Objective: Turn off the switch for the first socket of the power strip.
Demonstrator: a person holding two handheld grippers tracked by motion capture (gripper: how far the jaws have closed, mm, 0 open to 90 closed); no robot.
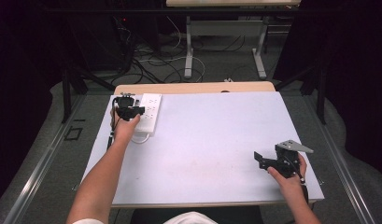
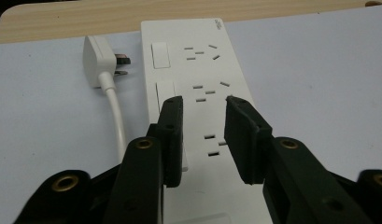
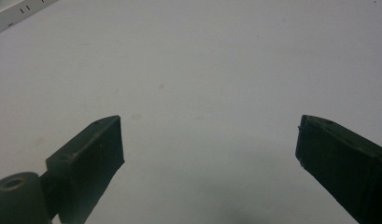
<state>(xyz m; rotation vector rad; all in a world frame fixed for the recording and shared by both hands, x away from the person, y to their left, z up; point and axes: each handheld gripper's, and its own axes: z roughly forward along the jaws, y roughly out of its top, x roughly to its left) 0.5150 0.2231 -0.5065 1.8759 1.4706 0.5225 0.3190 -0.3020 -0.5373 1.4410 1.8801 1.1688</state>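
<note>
The white power strip lies flat at the far left of the surface, long side running near to far, w/ its far end close to the wooden edge strip. In the left gripper view its face shows two rocker switches down one side and rows of socket slots beside them. Its own white plug lies loose on the surface just left of the strip's far end, prongs toward the strip, and the white cord runs back from it alongside the strip, close but apart.

Left claw hangs over the near half of the strip, pointing along it. Jaws partly apart, a narrow-to-medium gap, approx. one socket group showing between them. Nothing gripped; the pads sit above the strip's face, and I can't tell if the tips graze it. In the high view the left hand holds it right at the strip's left edge.

Right claw is well apart from all that, at the near right of the surface. Jaws wide, only bare surface between them, holding nothing. Right hand wraps its body near the surface's near edge.
</note>
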